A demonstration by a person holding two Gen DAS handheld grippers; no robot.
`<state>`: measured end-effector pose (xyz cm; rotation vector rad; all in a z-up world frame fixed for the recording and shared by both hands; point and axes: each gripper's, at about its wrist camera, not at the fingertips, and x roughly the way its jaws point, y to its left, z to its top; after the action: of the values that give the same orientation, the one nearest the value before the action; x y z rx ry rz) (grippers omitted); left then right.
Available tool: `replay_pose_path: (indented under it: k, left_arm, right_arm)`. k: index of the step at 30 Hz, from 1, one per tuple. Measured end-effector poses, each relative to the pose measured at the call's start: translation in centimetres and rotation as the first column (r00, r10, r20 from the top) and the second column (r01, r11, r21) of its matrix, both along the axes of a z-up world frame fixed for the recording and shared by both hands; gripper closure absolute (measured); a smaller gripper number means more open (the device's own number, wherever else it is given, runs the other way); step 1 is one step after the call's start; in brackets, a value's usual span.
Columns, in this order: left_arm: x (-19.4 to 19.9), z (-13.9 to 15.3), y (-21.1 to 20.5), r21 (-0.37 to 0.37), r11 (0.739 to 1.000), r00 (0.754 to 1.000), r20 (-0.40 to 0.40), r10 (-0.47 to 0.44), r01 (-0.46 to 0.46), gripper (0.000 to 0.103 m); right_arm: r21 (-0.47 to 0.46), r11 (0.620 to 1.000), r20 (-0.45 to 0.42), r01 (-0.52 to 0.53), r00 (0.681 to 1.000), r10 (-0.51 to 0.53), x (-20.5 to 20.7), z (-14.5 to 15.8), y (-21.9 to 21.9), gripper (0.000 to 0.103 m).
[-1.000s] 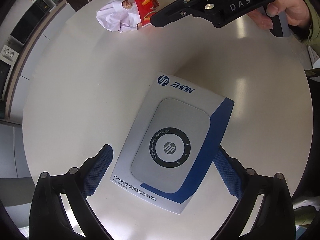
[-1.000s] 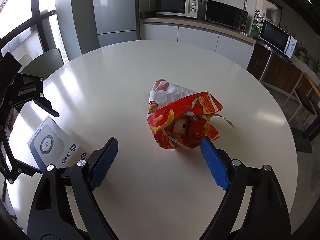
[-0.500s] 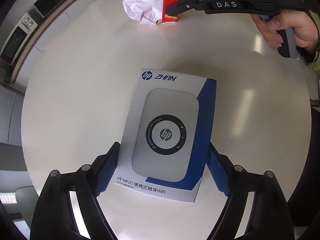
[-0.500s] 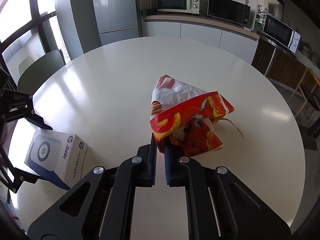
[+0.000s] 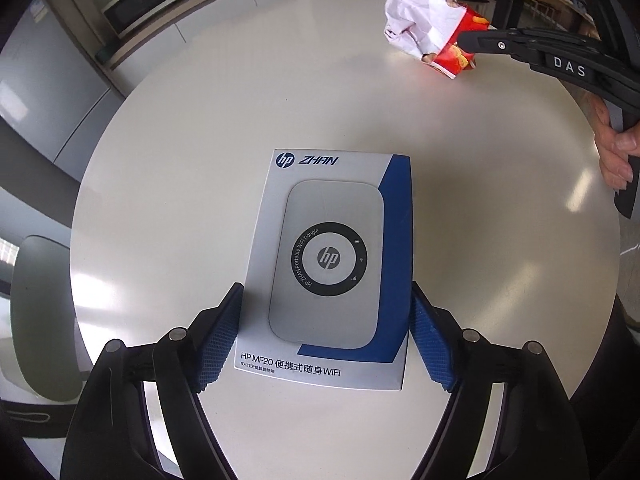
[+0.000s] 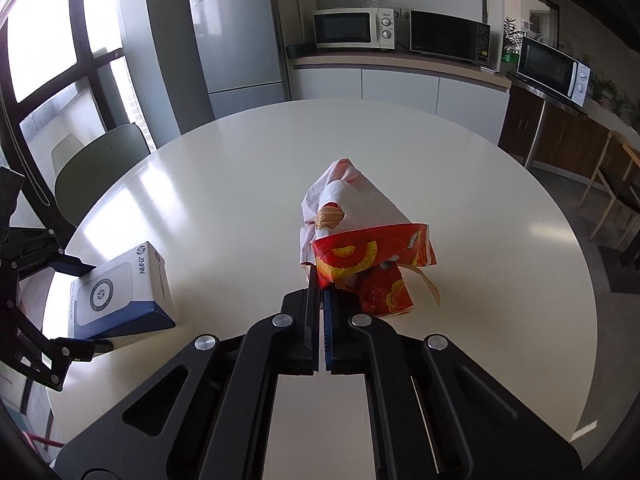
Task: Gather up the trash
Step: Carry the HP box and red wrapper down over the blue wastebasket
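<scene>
Left wrist view: my left gripper (image 5: 326,338) straddles the near end of the HP portable WiFi box (image 5: 334,264), which I take as my landmark; its jaws are closing, the blue pads (image 5: 218,340) against or nearly against the box's long sides, and I cannot tell whether they press yet. The box lies flat on the round white table (image 5: 180,140); beyond its far end and to both sides the tabletop is bare right out to the rim. Past its far right corner, my right gripper (image 5: 464,42) is clamped tight on the crumpled red and white food wrapper (image 5: 424,34); my hand (image 5: 614,156) shows at the right edge. From the right wrist, the wrapper (image 6: 360,236) hangs from the closed tips (image 6: 321,280), right of the box (image 6: 120,288). The box is shut; its contents are hidden.
</scene>
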<state>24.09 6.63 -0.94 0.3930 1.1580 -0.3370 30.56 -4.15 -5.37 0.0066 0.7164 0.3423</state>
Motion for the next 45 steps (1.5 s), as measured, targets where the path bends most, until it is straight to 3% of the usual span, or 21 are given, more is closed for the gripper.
replay_pose_path:
  k: [10,22,34,45]
  left_arm:
    - [-2.0,0.5,-1.5,-0.058,0.987,0.987,0.053,0.153,-0.150,0.026]
    - [-8.0,0.3,-2.3,-0.195,0.926,0.929,0.120,0.349,-0.323,0.026]
    - [-13.8,1.5,-4.0,-0.280,0.914,0.909,0.215,0.357,-0.293,0.026]
    - [-18.7,1.4,-5.1,-0.319,0.902,0.896,0.238,0.375,-0.293,0.026]
  right_arm:
    - [0.038,0.998,0.036,-0.045,0.998,0.044,-5.9,1.4,-0.9,0.102]
    - [0.064,0.991,0.080,-0.119,0.990,0.113,-12.6,2.0,-0.7,0.102]
    - [0.085,0.987,0.130,-0.135,0.984,0.123,-20.8,2.9,-1.9,0.102]
    - [0.092,0.983,0.152,-0.158,0.978,0.143,-27.2,3.2,-3.2,0.102]
